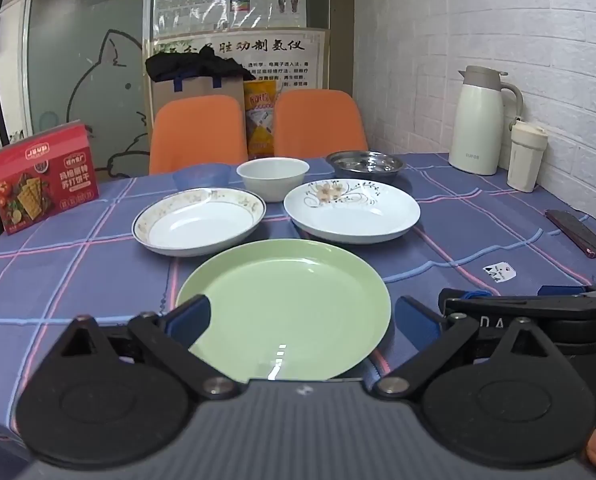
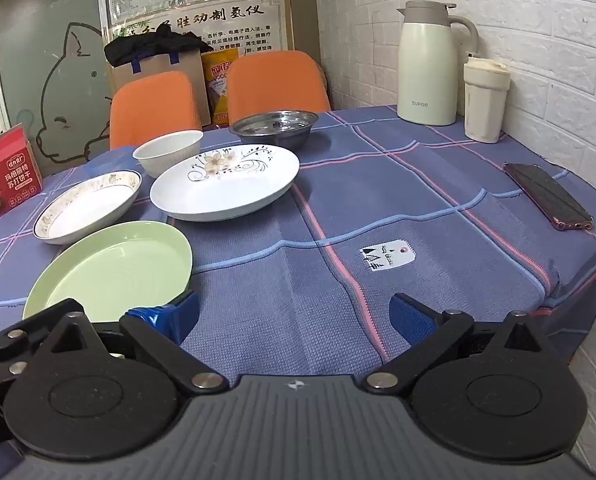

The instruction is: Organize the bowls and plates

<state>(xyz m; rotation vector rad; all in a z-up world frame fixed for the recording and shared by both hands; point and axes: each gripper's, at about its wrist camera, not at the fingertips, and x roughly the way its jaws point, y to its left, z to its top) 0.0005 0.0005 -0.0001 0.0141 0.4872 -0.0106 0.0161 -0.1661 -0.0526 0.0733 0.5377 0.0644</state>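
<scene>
The left gripper (image 1: 301, 320) is held level and spread wide over the green plate (image 1: 284, 308) at lower centre. The right gripper (image 2: 294, 316) is likewise spread wide, empty, above the tablecloth (image 2: 378, 208).

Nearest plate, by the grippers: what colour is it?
Plain pale green, no pattern. The green plate shows best in the left wrist view.

My left gripper (image 1: 300, 322) and right gripper (image 2: 294, 318): black linkage arms, silver pivot screws, blue finger pads (image 1: 190, 318), ribbed grey housing.
</scene>
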